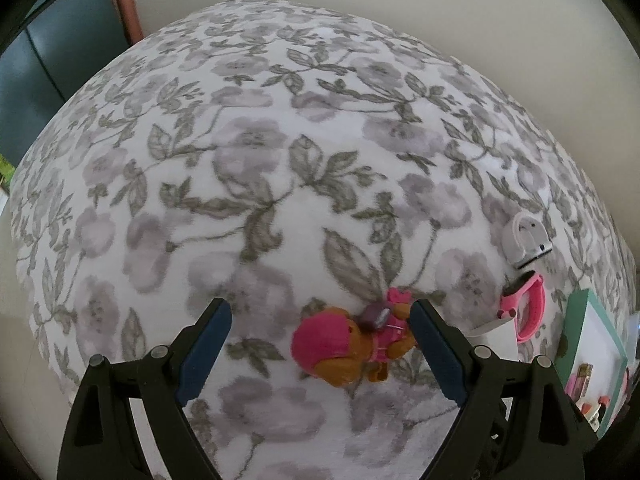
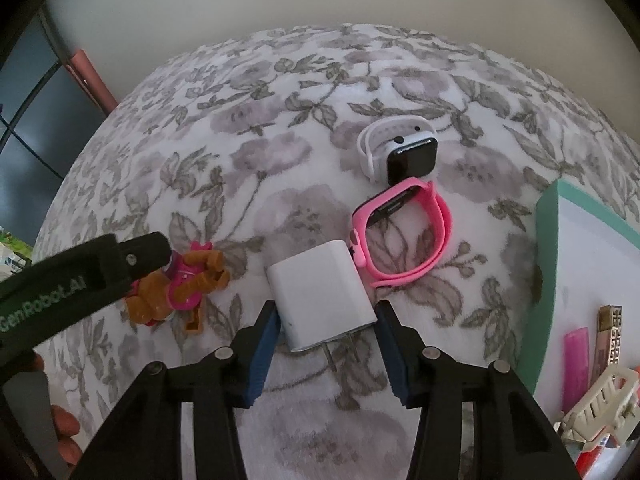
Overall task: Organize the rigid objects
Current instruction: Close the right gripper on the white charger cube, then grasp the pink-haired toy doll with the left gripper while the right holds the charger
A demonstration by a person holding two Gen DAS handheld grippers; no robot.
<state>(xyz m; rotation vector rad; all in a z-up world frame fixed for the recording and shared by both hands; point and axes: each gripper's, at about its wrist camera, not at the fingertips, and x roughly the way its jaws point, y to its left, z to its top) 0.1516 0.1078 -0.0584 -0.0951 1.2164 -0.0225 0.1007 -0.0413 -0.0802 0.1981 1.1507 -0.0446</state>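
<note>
Floral blanket; only right wrist shows white charger.

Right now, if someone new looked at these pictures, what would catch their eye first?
Probably the pink-and-brown toy figure lying on the floral blanket, between the open left gripper fingers. Next, the white charger in front of the open right gripper, with the pink watch and white watch beyond it.

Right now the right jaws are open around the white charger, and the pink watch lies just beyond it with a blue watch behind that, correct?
Not quite: the far watch is white, not blue, per the right wrist view. The right gripper is open around the white charger, pink watch beyond.
</note>
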